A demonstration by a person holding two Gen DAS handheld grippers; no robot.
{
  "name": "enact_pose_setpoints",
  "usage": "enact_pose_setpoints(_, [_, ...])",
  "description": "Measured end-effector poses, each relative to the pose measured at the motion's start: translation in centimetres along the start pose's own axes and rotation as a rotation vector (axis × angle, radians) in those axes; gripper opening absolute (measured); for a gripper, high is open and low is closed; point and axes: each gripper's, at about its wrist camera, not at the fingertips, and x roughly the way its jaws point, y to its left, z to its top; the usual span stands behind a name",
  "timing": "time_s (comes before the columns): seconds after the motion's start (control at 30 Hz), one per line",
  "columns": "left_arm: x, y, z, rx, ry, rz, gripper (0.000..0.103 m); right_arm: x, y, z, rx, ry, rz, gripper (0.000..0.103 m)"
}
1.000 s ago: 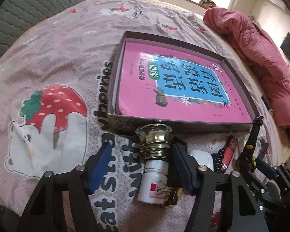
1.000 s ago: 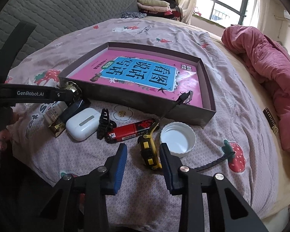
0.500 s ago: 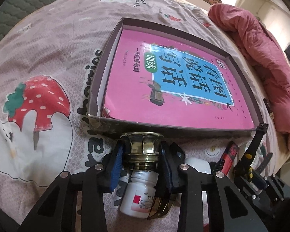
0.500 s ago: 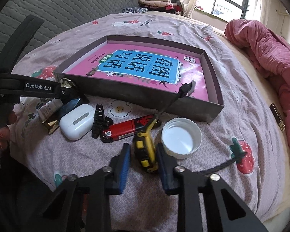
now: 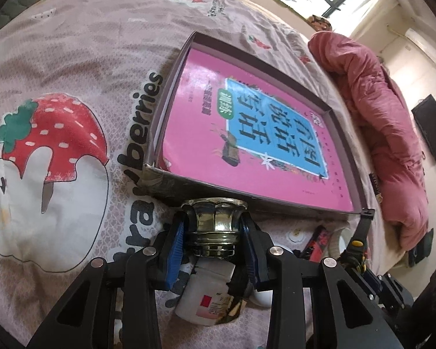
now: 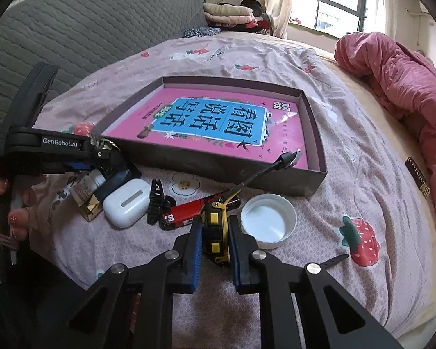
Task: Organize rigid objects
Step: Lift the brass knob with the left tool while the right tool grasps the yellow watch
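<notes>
My left gripper (image 5: 215, 234) is shut on a shiny brass-coloured metal knob (image 5: 215, 221), held just in front of the near wall of a shallow dark box (image 5: 171, 186) that holds a pink book (image 5: 247, 133). A white pill bottle (image 5: 206, 296) lies under the knob. My right gripper (image 6: 215, 234) is shut on a yellow-and-black tape measure (image 6: 215, 229) whose black strap (image 6: 264, 171) reaches up to the box's (image 6: 316, 180) near wall. The left gripper also shows at the left in the right wrist view (image 6: 101, 157).
On the strawberry-print bedsheet lie a white earbuds case (image 6: 128, 202), a black hair clip (image 6: 155, 203), a red lighter (image 6: 189, 210) and a white lid (image 6: 267, 221). A pink quilt (image 6: 404, 93) is bunched at the right. A grey headboard (image 6: 87, 29) stands behind.
Both grippers have closed: the left onto the brass knob, the right onto the tape measure. The left gripper has lifted the knob slightly off the sheet, towards the box.
</notes>
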Motion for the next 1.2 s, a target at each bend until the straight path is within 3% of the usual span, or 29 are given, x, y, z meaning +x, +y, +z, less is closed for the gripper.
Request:
enact_pose_setpoints(0.5, [-3.7,-2.7,-1.5,0.107,-0.097,-0.025,0.037,-2.5,-0.6,0.8,0.055,-0.092,0.044,0.016])
enact_pose_setpoints(0.73, [-5.2,-3.4,-0.9,0.160,-0.216,-0.004,0.037,-3.2,-1.0,1.4,0.052,-0.125,0.009,0.016])
enact_pose_setpoints(1.2, [-5.6,-4.3,1.1,0.190,-0.247,0.026,0.037,-4.4,-1.0,5.3,-0.010,-0.225,-0.062,0.016])
